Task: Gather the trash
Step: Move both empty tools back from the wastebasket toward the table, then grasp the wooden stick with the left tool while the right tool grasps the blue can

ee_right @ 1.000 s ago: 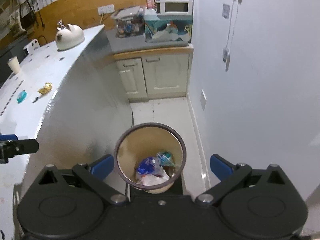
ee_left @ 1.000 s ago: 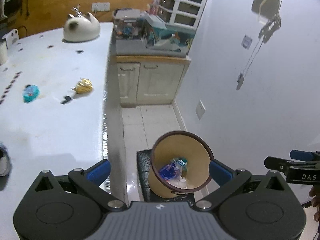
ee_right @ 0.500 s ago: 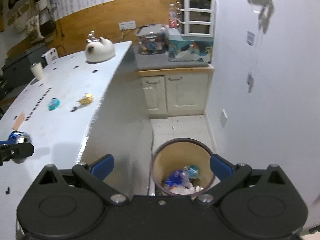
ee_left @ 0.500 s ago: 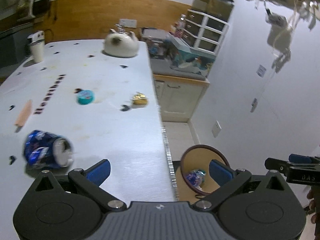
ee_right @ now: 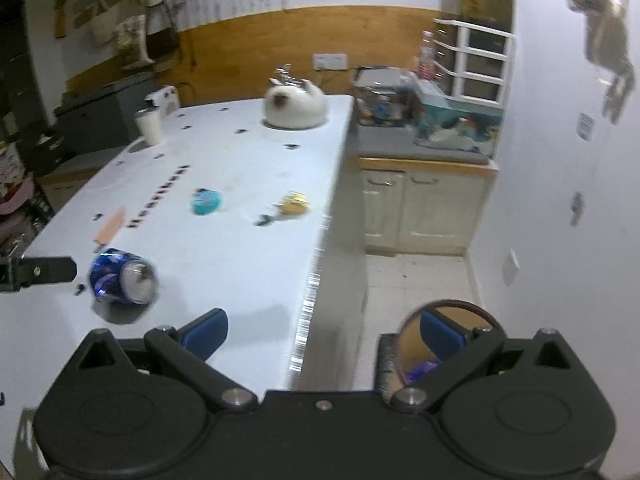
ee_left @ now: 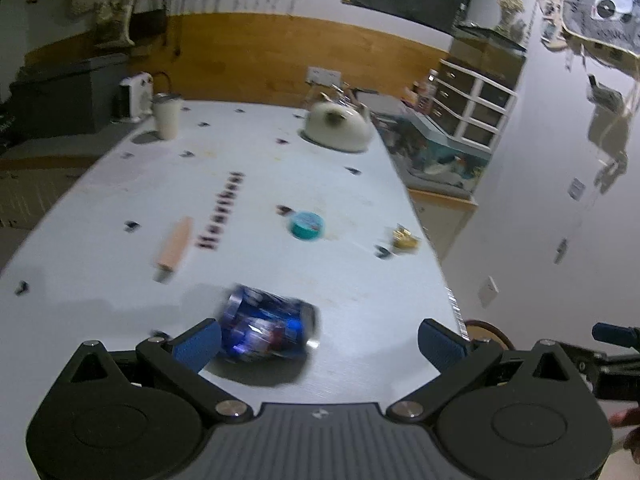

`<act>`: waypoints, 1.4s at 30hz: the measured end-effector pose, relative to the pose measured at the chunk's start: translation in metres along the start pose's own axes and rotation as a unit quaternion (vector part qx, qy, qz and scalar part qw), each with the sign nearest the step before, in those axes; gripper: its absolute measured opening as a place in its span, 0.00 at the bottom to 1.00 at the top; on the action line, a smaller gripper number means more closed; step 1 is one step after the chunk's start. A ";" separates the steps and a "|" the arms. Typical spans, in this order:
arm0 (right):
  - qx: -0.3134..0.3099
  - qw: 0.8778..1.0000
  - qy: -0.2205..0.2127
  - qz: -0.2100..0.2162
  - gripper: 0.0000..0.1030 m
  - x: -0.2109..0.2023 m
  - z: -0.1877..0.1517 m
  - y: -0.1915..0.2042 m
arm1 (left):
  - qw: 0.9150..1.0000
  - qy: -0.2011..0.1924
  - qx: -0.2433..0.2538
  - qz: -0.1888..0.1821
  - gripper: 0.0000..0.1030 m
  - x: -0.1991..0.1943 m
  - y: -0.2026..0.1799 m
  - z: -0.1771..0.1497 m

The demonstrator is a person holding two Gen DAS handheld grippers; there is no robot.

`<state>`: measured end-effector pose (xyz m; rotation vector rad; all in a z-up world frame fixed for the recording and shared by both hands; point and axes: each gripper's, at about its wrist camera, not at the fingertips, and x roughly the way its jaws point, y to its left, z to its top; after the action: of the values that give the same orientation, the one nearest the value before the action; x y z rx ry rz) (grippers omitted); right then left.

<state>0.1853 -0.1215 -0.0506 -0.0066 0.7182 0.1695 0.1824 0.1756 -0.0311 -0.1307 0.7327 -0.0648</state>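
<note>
A crushed blue can (ee_left: 266, 330) lies on its side on the white table (ee_left: 240, 184), between the fingers of my open left gripper (ee_left: 320, 340), close to the left finger. It also shows in the right wrist view (ee_right: 122, 278). A yellow crumpled wrapper (ee_left: 405, 238) (ee_right: 294, 204) and a teal round lid (ee_left: 307, 226) (ee_right: 206, 202) lie farther back. The tan trash bin (ee_right: 448, 336) stands on the floor beside the table, with trash inside. My right gripper (ee_right: 324, 332) is open and empty, above the table edge and the bin.
A white cat-shaped kettle (ee_left: 338, 128), a white cup (ee_left: 166, 116) and a pink stick (ee_left: 174, 248) are on the table. A cabinet (ee_right: 424, 208) with boxes stands at the back right. The white wall (ee_right: 568, 240) is on the right.
Both grippers have swung left and up, away from the bin and over the table. The blue can now lies between my left gripper's fingers.
</note>
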 end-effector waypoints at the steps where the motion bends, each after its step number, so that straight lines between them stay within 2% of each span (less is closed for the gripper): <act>1: -0.005 1.000 -0.003 0.004 1.00 0.002 0.001 0.013 | 1.000 -0.003 0.001 0.003 1.00 -0.001 0.008 0.003; 6: -0.045 0.999 -0.018 0.018 1.00 0.015 0.009 0.067 | 1.000 -0.012 0.003 0.016 1.00 -0.002 0.052 0.018; 12: -0.148 0.988 -0.032 0.032 1.00 0.039 0.009 0.139 | 1.000 -0.015 -0.008 0.021 1.00 0.005 0.093 0.031; 15: -0.233 0.971 -0.038 0.031 0.98 0.053 0.003 0.177 | 1.000 -0.012 -0.017 0.020 1.00 0.014 0.112 0.035; 19: -0.354 0.933 -0.049 0.029 0.93 0.071 -0.012 0.224 | 0.999 -0.004 -0.031 0.020 1.00 0.031 0.134 0.038; 23: -0.440 0.895 -0.061 0.027 0.92 0.088 -0.026 0.259 | 0.999 0.003 -0.036 0.018 1.00 0.048 0.148 0.041; 25: -0.468 0.881 -0.063 0.028 0.91 0.097 -0.031 0.273 | 0.999 0.007 -0.036 0.017 1.00 0.057 0.152 0.043; 30: -0.504 0.862 -0.052 0.015 0.89 0.122 -0.038 0.298 | 0.999 0.018 -0.031 0.009 1.00 0.081 0.160 0.048; 35: -0.551 0.834 -0.036 -0.006 0.85 0.144 -0.042 0.306 | 0.999 0.031 -0.029 0.001 0.99 0.107 0.164 0.052; 37: -0.567 0.823 -0.023 -0.009 0.80 0.152 -0.041 0.308 | 0.999 0.033 -0.032 -0.004 0.99 0.117 0.165 0.055; 40: -0.577 0.817 -0.006 -0.010 0.73 0.159 -0.033 0.311 | 0.999 0.033 -0.033 -0.010 0.98 0.132 0.166 0.060; 42: -0.572 0.820 0.012 -0.004 0.72 0.164 -0.025 0.313 | 0.999 0.038 -0.032 -0.011 0.94 0.146 0.165 0.063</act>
<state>0.2414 0.2104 -0.1608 -1.1729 0.5491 0.5763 0.3351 0.3293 -0.1044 -0.1987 0.8102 -0.0681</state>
